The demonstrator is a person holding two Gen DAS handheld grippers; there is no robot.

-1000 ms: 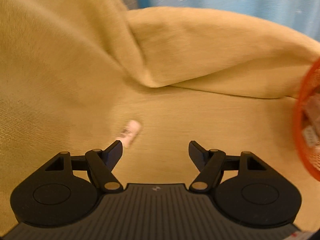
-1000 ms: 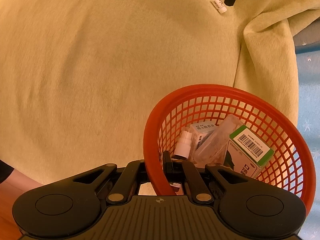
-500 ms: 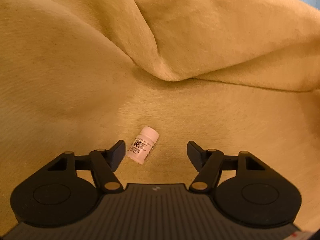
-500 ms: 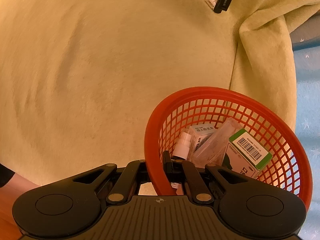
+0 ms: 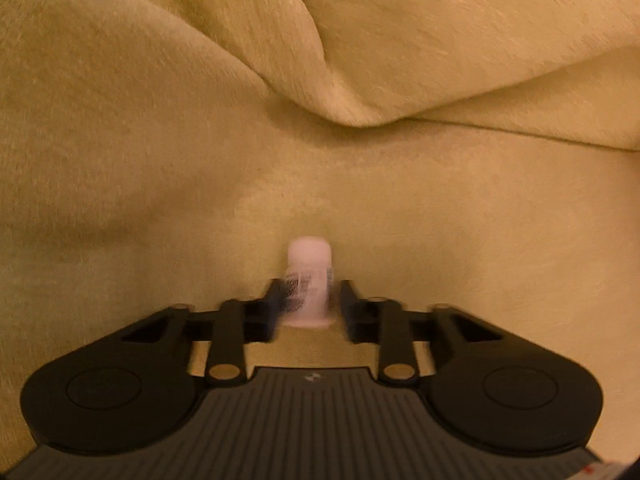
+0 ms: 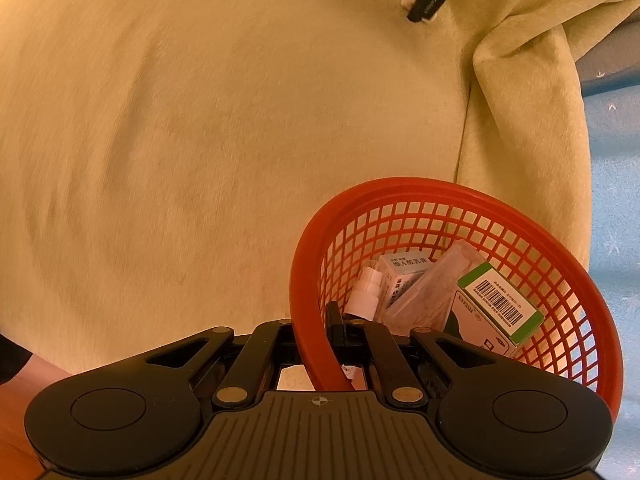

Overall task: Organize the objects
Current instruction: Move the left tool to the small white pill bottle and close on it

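My left claw [image 5: 308,306] brackets the small white bottle [image 5: 309,286], narrowed, contact blurred; my right claw [image 6: 316,332] clamps the red basket [image 6: 472,200] rim.

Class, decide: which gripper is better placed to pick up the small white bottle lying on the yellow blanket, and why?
Left. The left gripper already straddles the small white bottle, fingers close on either side. The right gripper is clamped on the red basket rim.
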